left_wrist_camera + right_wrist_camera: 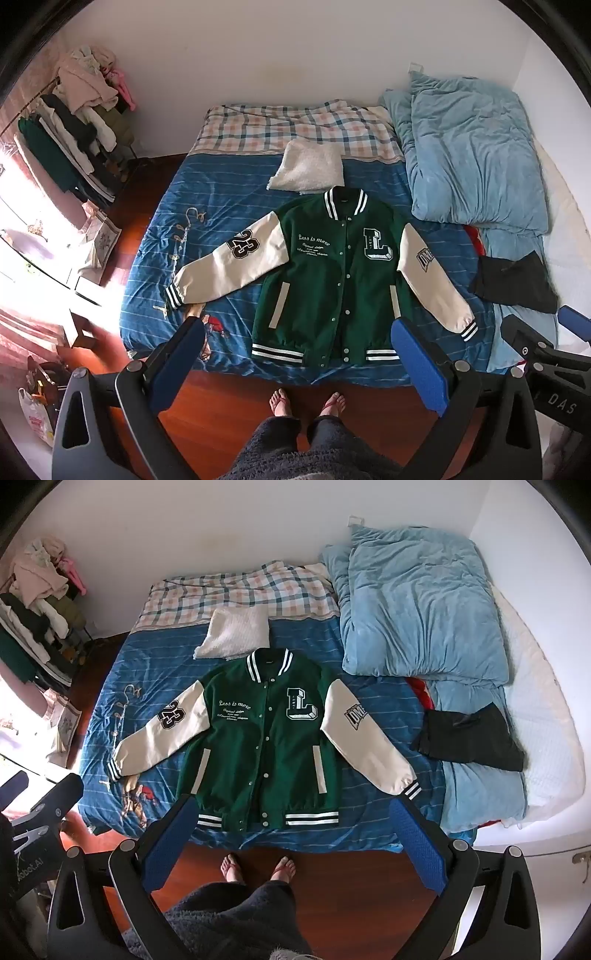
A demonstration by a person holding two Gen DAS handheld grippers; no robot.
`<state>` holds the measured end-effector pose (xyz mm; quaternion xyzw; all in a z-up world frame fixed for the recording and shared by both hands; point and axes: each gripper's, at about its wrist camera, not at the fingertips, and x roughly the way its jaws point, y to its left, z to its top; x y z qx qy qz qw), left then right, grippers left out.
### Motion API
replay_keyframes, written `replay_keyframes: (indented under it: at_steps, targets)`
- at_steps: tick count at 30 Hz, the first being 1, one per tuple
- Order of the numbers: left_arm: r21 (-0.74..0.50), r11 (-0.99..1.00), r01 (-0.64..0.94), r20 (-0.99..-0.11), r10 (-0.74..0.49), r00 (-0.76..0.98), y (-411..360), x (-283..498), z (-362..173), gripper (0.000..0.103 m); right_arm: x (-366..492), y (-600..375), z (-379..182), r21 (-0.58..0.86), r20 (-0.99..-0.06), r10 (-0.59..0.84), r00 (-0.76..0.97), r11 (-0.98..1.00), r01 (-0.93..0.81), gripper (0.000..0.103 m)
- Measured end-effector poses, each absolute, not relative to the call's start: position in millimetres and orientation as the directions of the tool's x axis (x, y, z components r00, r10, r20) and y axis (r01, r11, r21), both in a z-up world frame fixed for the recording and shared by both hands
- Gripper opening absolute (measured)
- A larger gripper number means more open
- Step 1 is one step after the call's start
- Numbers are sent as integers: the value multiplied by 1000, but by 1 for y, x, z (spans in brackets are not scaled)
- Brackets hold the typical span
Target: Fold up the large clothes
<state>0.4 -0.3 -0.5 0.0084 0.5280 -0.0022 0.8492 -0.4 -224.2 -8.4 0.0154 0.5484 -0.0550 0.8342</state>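
A green varsity jacket [325, 280] [258, 746] with cream sleeves lies flat and buttoned, front up, on the blue striped bedsheet [221, 192] [147, 664]. Both sleeves spread out to the sides, and its striped hem is near the bed's front edge. My left gripper [299, 328] hovers high above the hem, open, with nothing between its blue pads. My right gripper [295, 805] is also open and empty above the hem. In the left wrist view, the right gripper's body shows at the right edge.
A folded white fleece [308, 170] [234, 635] lies beyond the collar. A light blue duvet [469, 155] [421, 613] and a dark garment [517, 284] [469, 746] lie at right. A clothes rack [74, 122] stands at left. The person's feet [306, 402] are on the wooden floor.
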Motion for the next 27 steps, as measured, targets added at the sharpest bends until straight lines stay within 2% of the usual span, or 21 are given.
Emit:
replay_keyframes:
  at_steps: [27]
  targets:
    - [7, 1000, 15, -890, 0, 456, -2, 0, 0, 103, 1, -224, -7, -42, -916, -81, 392, 993, 109, 103]
